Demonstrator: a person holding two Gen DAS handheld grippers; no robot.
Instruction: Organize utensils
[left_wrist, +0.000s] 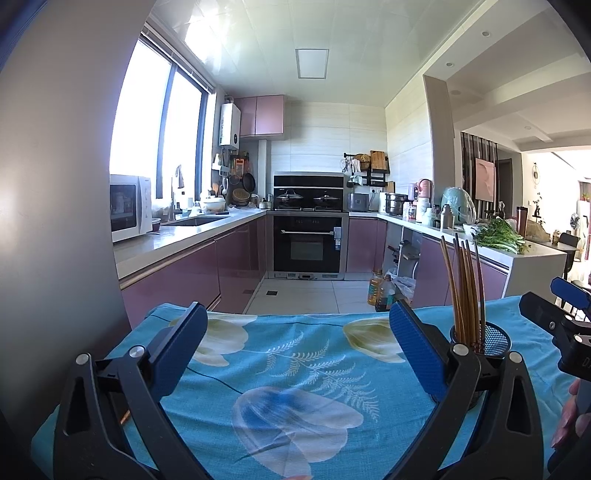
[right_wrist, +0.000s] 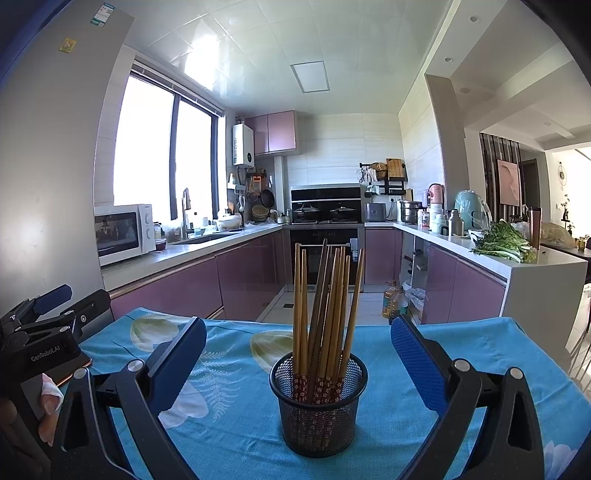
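Wooden chopsticks (right_wrist: 325, 314) stand in the black mesh holder (right_wrist: 318, 402) on the blue floral surface (right_wrist: 236, 424), dead centre between my right gripper's (right_wrist: 298, 360) wide-open jaws; my left gripper (left_wrist: 298, 352), jaws spread and empty, has the holder just beyond its right pad.

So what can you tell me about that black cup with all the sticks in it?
The round black wire-mesh cup stands upright on the blue flowered tablecloth. You can see through its mesh sides. It holds a bunch of brown wooden chopsticks, leaning and fanned out, their lower ends red with tiny flowers. It sits between the open fingers of the right claw, which do not touch it.
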